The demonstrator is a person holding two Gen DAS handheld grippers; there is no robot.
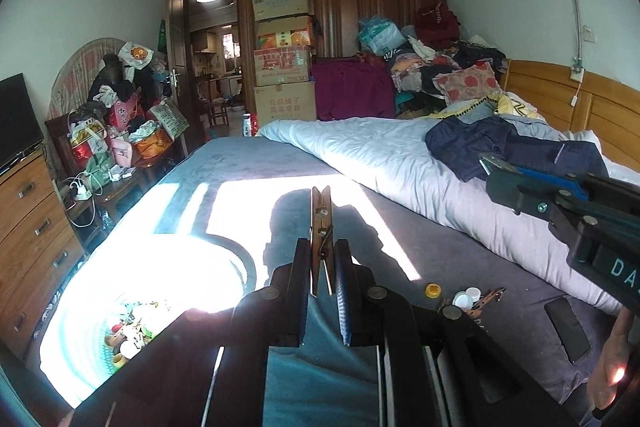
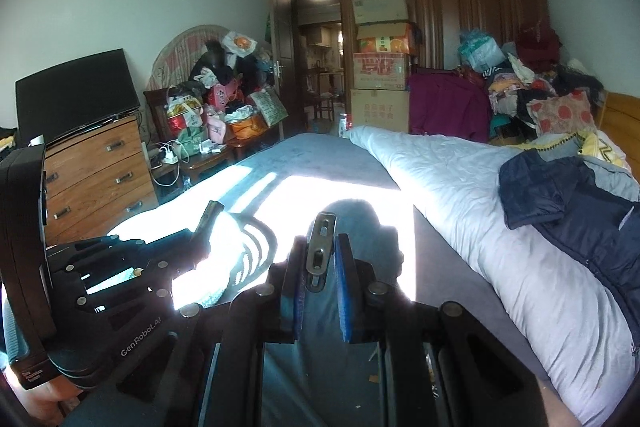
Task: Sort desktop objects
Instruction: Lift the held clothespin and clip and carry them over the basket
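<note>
My left gripper is shut on a wooden clothespin, held upright above the blue bed cover. My right gripper is shut on a metal clip; it also shows at the right of the left wrist view. A round white basket in bright sunlight sits at the lower left, with several small objects inside. A yellow cap, white caps and another wooden clothespin lie on the cover at the right. The left gripper appears at the left of the right wrist view over the basket.
A black phone lies on the cover at the right. A white quilt and a dark jacket cover the bed's right side. A dresser with a TV stands left, cluttered tables beyond.
</note>
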